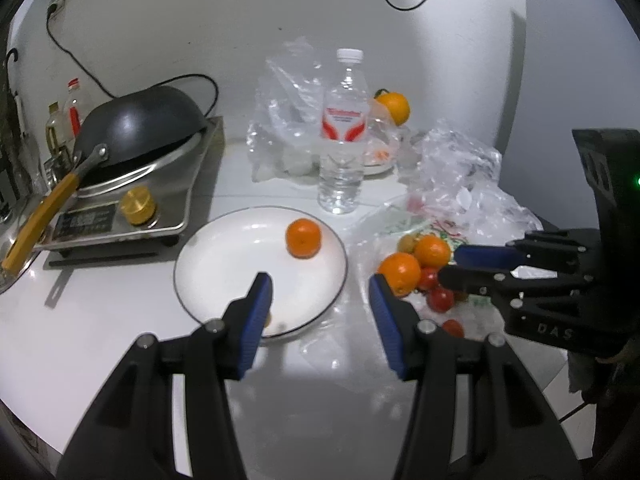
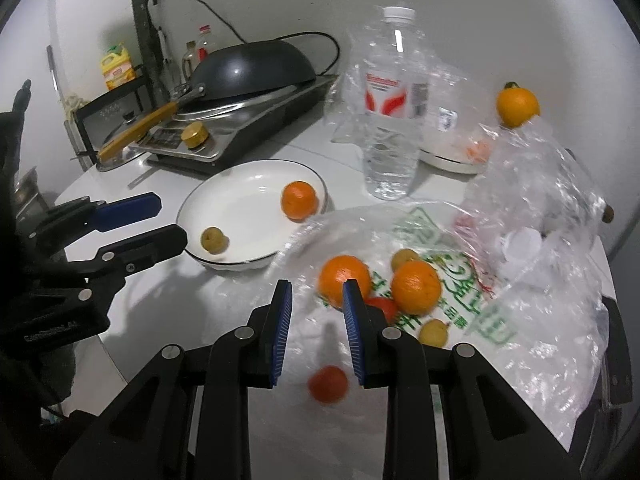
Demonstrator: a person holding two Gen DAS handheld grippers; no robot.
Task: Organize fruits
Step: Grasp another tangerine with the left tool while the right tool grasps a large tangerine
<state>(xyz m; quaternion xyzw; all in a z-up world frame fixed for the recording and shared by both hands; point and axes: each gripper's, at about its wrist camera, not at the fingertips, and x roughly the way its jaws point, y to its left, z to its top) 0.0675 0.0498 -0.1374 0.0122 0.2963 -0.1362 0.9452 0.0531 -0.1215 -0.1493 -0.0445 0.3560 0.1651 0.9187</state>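
Observation:
A white plate [image 1: 224,256] [image 2: 244,200] holds one orange [image 1: 303,237] [image 2: 298,199] and a small yellow-green fruit [image 2: 214,240]. To its right, on a printed plastic bag [image 2: 460,276], lie two oranges [image 2: 345,276] [image 2: 416,287], red tomatoes [image 1: 440,298] and small yellow fruits [image 2: 433,332]. One tomato [image 2: 328,384] lies loose below my right gripper [image 2: 316,300], which is open and empty just before the near orange. My left gripper [image 1: 320,292] is open and empty over the plate's near right rim. The right gripper also shows in the left wrist view [image 1: 456,264].
A water bottle [image 1: 344,136] stands behind the plate, with crumpled clear bags [image 1: 288,120] and another orange [image 1: 394,107] behind it. A stove [image 1: 132,200] with an upturned black wok [image 1: 140,124] stands at the left. Oil bottles [image 2: 116,66] line the wall.

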